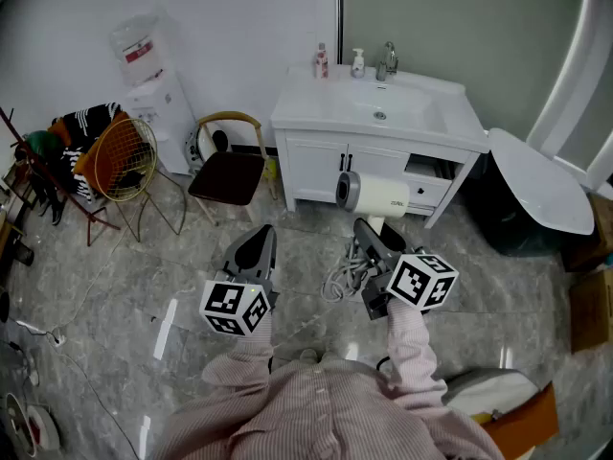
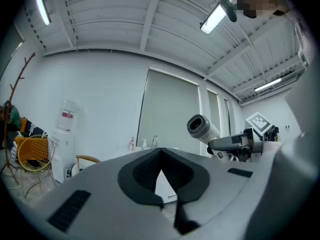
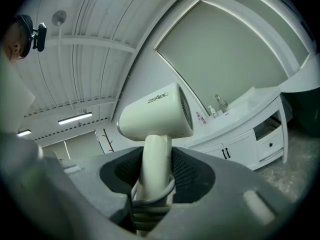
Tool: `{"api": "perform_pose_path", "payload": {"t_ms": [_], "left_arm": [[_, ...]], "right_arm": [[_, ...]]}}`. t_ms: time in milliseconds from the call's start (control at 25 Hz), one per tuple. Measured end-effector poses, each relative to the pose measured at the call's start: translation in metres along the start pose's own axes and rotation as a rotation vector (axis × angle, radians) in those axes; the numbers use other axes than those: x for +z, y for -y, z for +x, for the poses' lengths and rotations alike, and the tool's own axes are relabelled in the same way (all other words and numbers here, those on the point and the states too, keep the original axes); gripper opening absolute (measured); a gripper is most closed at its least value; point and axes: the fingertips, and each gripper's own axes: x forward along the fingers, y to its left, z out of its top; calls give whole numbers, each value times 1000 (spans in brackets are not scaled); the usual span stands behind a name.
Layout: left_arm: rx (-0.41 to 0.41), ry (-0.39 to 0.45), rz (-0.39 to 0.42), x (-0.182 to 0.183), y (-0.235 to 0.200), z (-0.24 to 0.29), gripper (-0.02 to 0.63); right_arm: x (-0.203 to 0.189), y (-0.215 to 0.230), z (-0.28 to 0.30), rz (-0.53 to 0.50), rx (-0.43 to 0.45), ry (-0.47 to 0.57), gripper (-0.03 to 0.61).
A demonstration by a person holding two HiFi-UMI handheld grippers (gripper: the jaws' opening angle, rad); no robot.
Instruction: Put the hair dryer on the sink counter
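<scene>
A cream hair dryer (image 1: 375, 195) (image 3: 157, 116) (image 2: 202, 128) is held up by its handle in my right gripper (image 1: 372, 233) (image 3: 156, 174), whose jaws press on the handle, with the grey cord (image 1: 343, 274) wound round it and hanging below. The dryer hovers in front of the white sink counter (image 1: 311, 103) (image 3: 252, 104), which carries a basin (image 1: 395, 108), a tap (image 1: 389, 60) and two bottles (image 1: 322, 61). To the left, my left gripper (image 1: 251, 254) (image 2: 161, 176) has its jaws together with nothing between them.
One drawer (image 1: 433, 175) of the vanity stands open at the right. A dark-seated chair (image 1: 228, 172), a wire chair (image 1: 124, 156) and a water dispenser (image 1: 158, 103) stand at the left. A white oval lid (image 1: 536, 180) over a dark bin is at the right.
</scene>
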Motion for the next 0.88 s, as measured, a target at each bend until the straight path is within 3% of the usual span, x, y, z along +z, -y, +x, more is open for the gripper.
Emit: {"api": "perform_pose_path", "payload": {"t_ms": [880], "left_arm": [[56, -7, -57, -18, 6, 12, -3]], "right_arm": [[-2, 31, 2, 23, 10, -36, 167]]}}
